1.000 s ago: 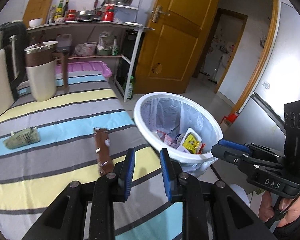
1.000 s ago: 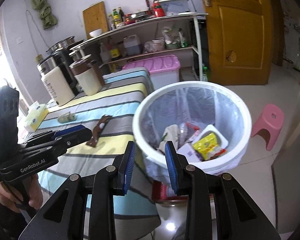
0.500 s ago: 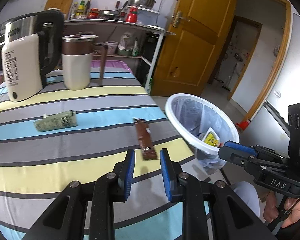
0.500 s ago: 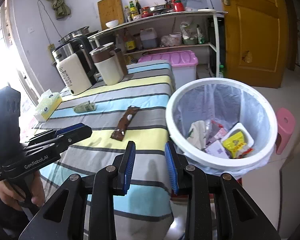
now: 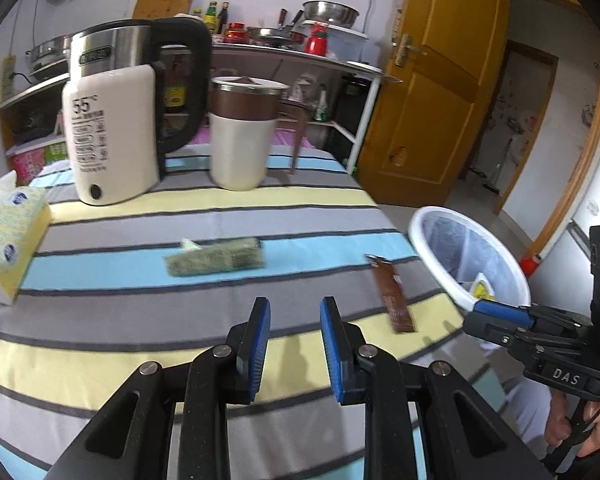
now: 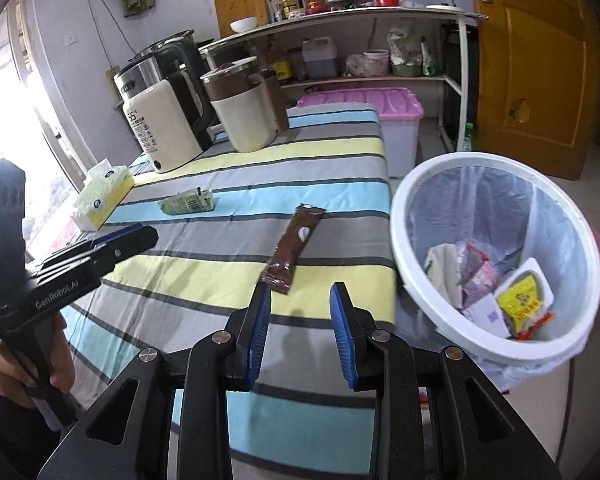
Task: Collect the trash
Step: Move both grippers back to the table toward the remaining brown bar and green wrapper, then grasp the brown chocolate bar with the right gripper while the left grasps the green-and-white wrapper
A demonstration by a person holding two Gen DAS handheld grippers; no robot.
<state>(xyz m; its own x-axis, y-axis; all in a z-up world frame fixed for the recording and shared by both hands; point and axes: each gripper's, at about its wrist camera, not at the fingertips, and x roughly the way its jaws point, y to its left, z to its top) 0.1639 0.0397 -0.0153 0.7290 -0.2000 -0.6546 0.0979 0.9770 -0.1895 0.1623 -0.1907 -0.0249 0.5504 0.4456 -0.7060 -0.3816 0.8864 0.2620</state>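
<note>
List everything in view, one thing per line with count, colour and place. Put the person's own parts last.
Brown wrapper: 1, brown, flat on the striped cloth near the bin side.
Green packet: 1, green, on the blue stripe, farther in.
Trash bin: 1, white with clear liner, beside the table, trash inside.
Tissue box: 1, yellow and white, far table edge.
Kettle: 1, cream, steel and black, back of table.
Canister: 1, cream and brown, beside the kettle.
Storage box: 1, pink lid, behind the table.
Door: 1, wooden yellow-brown, behind the bin.
Left hand-held gripper: 1, black with blue pads, open, above the cloth.
Right hand-held gripper: 1, same colours, open, just short of the brown wrapper.
</note>
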